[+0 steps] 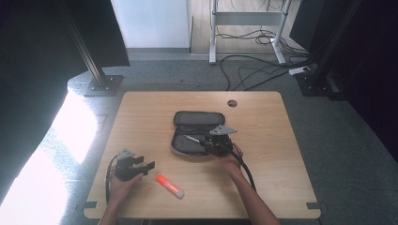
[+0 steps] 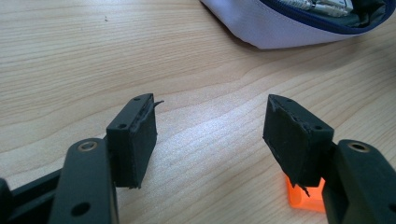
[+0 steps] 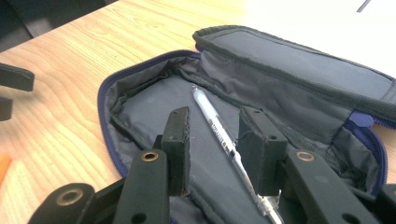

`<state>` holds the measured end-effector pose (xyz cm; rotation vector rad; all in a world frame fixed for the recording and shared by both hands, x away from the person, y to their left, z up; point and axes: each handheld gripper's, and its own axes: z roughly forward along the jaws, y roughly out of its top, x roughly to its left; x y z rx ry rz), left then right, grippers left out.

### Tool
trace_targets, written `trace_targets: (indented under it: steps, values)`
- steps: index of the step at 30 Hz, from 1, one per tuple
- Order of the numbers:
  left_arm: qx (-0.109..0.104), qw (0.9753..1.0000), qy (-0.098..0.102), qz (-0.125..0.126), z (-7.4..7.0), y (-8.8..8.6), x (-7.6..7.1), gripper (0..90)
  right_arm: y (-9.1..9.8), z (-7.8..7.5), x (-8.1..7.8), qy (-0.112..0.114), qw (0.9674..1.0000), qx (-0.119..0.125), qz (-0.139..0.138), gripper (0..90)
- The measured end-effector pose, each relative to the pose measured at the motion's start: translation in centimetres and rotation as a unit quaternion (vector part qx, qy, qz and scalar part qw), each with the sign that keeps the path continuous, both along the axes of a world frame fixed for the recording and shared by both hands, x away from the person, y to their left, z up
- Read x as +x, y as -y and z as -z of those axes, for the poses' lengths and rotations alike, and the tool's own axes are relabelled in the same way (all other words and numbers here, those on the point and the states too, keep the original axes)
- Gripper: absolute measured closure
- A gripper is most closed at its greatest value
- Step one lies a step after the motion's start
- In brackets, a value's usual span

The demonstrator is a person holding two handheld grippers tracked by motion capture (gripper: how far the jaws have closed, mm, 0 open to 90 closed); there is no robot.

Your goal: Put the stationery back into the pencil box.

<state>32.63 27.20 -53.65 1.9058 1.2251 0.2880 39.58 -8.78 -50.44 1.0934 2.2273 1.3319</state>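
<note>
A person seated at a pale wooden table (image 1: pixel 155 105) packs writing tools into an open dark grey fabric pencil case with a blue zip (image 1: pixel 190 132), which lies unzipped near the table's middle. The right gripper (image 3: pixel 217 135) hangs just above the case's lower half, its black jaws parted on either side of a clear-barrelled pen with a white cap (image 3: pixel 219 128) that lies flat on the grey lining; the pads stand clear of the barrel, so the pen looks released rather than held. The left gripper (image 2: pixel 210 135) rests low over the table near the front left corner, jaws wide apart with bare wood between them and nothing in its hold. An orange marker with a white cap (image 1: pixel 169 186) lies loose on the table just beside that gripper, toward the front edge and well apart from the case; in the left gripper view its orange end (image 2: pixel 303 198) glows behind one jaw. Judged from this, the step in hand is setting the pen down inside the case. The next move would call for lifting the right gripper clear without dragging the pen, then bringing a gripper over the marker, squared across its barrel, to carry it to the case.
</note>
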Motion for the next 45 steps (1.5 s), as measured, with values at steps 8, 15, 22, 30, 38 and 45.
trace_targets:
  steps: [8, 15, 22, 30, 38, 45]
  values:
    - [0.000, 1.0000, 0.000, 0.000, 0.0, 0.0, 0.0, 35.3, 0.6, 0.1, -1.1, -0.002, 0.9999, 0.013, -0.002, 61.7]
    - [0.002, 1.0000, -0.001, -0.001, 0.0, 0.1, 0.0, 35.3, 0.7, 0.2, -2.1, 0.000, 0.9997, 0.022, -0.007, 60.3]
    - [0.002, 1.0000, -0.001, -0.001, 0.1, 0.1, 0.0, 35.3, 0.9, 0.3, -2.9, 0.003, 0.9996, 0.028, -0.008, 58.7]
    - [0.003, 1.0000, -0.002, 0.001, 0.1, 0.2, 0.0, 35.3, 0.8, 0.4, -3.8, 0.004, 0.9994, 0.031, -0.016, 56.8]
    - [0.003, 1.0000, -0.001, 0.001, 0.1, 0.2, 0.0, 35.2, 0.4, 0.7, -4.8, 0.002, 0.9990, 0.035, -0.027, 54.6]
    - [0.004, 1.0000, -0.002, 0.002, 0.2, 0.2, 0.0, 35.2, 0.2, 1.1, -5.6, -0.002, 0.9987, 0.038, -0.034, 52.5]
